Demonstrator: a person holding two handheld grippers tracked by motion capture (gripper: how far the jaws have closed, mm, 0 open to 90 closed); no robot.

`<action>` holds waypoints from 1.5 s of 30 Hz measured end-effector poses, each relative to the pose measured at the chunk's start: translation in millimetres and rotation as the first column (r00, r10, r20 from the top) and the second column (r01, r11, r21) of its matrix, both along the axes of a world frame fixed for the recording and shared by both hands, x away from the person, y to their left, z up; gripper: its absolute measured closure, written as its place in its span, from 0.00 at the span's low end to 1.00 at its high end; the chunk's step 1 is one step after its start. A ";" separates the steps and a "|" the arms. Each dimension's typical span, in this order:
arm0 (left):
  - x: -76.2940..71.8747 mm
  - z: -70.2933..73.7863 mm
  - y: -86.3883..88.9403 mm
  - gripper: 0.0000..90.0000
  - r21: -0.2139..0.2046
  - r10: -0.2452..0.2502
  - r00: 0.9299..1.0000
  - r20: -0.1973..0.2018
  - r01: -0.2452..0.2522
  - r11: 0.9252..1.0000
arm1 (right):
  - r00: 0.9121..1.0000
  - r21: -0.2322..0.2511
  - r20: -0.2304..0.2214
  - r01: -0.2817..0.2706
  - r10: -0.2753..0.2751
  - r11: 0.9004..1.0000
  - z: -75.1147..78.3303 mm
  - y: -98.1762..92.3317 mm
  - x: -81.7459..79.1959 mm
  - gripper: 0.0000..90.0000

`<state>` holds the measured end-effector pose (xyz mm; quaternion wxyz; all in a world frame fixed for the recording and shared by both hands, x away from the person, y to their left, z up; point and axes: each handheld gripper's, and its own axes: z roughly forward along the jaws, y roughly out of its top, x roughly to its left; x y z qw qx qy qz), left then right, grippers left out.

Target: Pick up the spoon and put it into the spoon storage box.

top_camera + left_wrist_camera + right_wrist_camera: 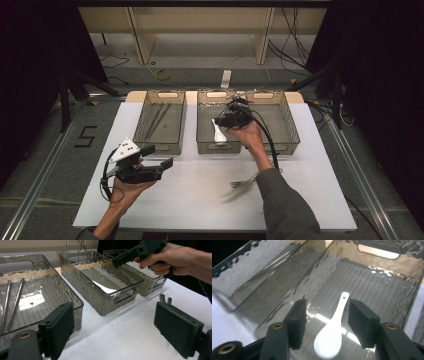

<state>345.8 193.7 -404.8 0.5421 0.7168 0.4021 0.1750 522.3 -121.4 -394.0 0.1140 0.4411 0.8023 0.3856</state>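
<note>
At frame centre, the right gripper (223, 121) is hovering over the middle bin (204, 134), jaws spread, a white spoon (332, 333) lying below them on its floor. Lower left, the left gripper (159, 156) is waiting wide open above the table (200, 195).

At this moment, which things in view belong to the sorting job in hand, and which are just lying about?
In the job:
- white spoon, lying in the middle bin
- right gripper, open above it
- fork on the table
- chopsticks in the left bin

Lying about:
- yellow tape roll on the floor
</note>
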 end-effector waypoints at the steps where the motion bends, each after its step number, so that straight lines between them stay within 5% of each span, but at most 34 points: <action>1: 0.0 0.2 0.0 0.18 -0.001 -0.001 1.000 0.002 0.001 1.000 | 1.000 -0.006 0.006 -0.009 0.009 1.000 2.3 -1.7 -4.1 0.53; 10: 0.0 -0.1 -0.3 0.18 0.008 -0.001 1.000 0.001 0.001 1.000 | 0.993 -0.003 0.062 -0.099 0.099 0.995 19.6 -28.3 -50.5 0.42; 19: 0.1 -0.7 -1.3 0.18 0.006 -0.001 1.000 -0.001 0.001 1.000 | 0.989 -0.002 0.083 -0.124 0.124 0.992 12.2 -59.8 -88.2 0.40; 28: 0.2 -0.4 -1.0 0.18 0.006 0.000 1.000 0.001 0.000 1.000 | 0.990 -0.001 0.069 -0.121 0.121 0.993 -7.5 -75.5 -102.8 0.40; 45: 2.1 -0.4 -3.4 0.18 -0.009 -0.005 1.000 -0.001 0.005 1.000 | 0.998 0.020 0.045 -0.044 0.043 0.999 -32.5 -100.9 -106.2 0.36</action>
